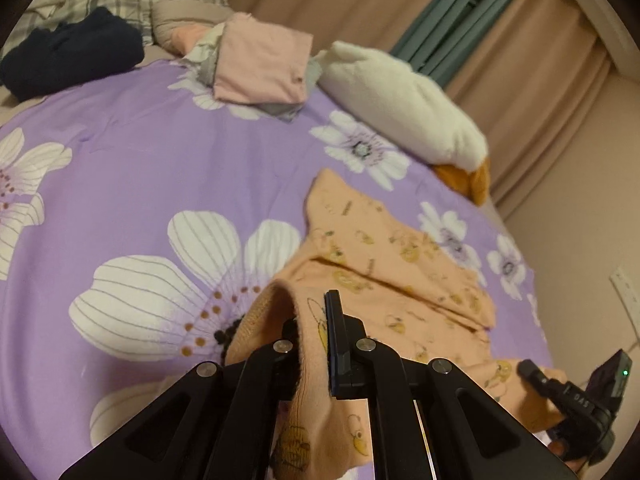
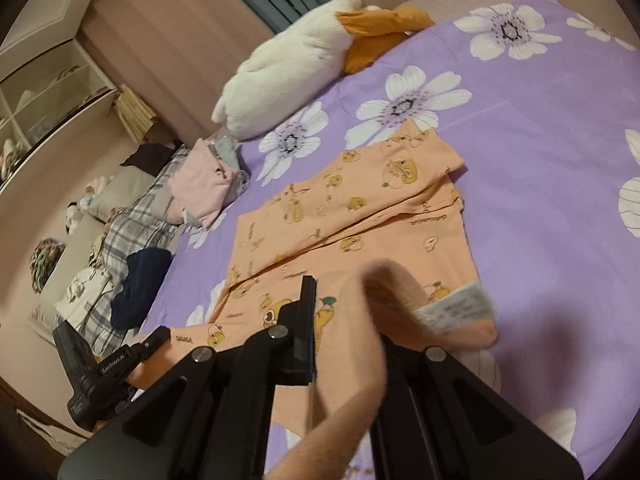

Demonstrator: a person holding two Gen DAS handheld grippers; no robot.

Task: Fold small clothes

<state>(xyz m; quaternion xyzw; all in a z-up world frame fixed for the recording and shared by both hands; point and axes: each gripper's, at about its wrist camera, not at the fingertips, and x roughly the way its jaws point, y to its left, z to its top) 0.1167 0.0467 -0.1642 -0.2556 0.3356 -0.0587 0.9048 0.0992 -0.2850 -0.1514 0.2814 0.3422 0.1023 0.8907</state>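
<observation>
Peach printed garment [image 2: 360, 204] lying partly folded on the purple floral bedspread [image 1: 160, 152], left gripper [image 1: 310, 332] clamped on its ribbed hem, right gripper [image 2: 344, 320] clamped on the edge by the white label [image 2: 456, 308], pink folded pile [image 1: 260, 64] and white plush toy [image 1: 400, 100] well apart beyond.

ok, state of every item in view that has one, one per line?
left tool: shut on peach pyjama's edge
right tool: shut on peach pyjama's edge
peach pyjama: partly folded, near edge lifted off the bedspread
pink garment: folded, on a stack
navy garment: bunched, unfolded
plush duck: lying on its side
</observation>
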